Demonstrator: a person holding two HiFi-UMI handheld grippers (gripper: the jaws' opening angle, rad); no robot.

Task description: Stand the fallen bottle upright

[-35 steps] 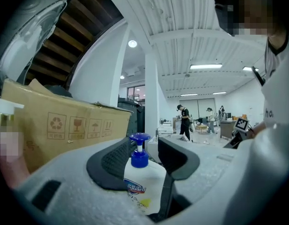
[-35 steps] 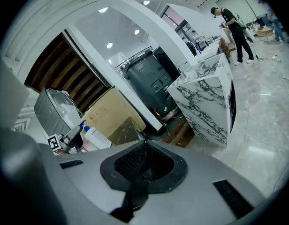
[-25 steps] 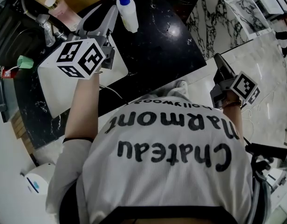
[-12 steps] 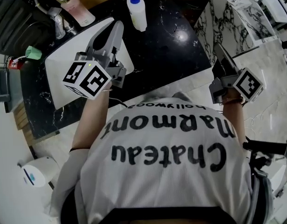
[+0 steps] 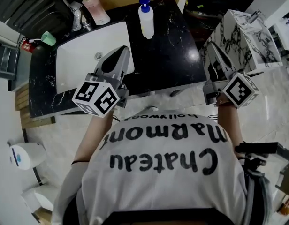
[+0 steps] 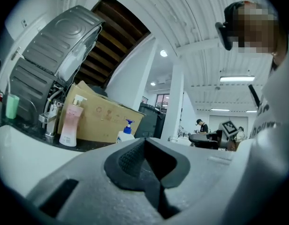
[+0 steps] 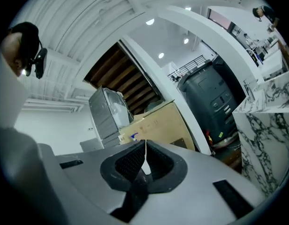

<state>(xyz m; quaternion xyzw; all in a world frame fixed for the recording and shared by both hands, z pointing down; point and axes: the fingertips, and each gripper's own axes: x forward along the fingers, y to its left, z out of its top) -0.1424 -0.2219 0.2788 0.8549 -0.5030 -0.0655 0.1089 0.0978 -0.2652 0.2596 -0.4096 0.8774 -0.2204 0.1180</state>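
Head view, upper centre: white bottle with a blue pump head [image 5: 146, 22], smooth, cylindrical with rounded shoulders. It stands upright on the glossy black stone bench [image 5: 168, 55], which has thin white veins. It sits just right of the white rectangular sink basin [image 5: 79, 60].

Upper left, behind the basin: chrome tap [image 5: 76, 15], and beside it a pink pump bottle [image 5: 97, 11] with a white head. Pale green cup [image 5: 48, 37] at the bench's left end. The left gripper view shows a brown cardboard box [image 6: 102, 121] behind the bottles.

Left tool [image 5: 117, 56]: matte grey shell, over the basin's right edge, well apart from the white bottle. Its ribbed dark pads are pressed together with nothing between them.

Right tool [image 5: 210, 49]: off the bench's right edge, beside a white marble-patterned block [image 5: 243, 36]. Pads pressed together, only a hairline of light between them, pinching nothing.
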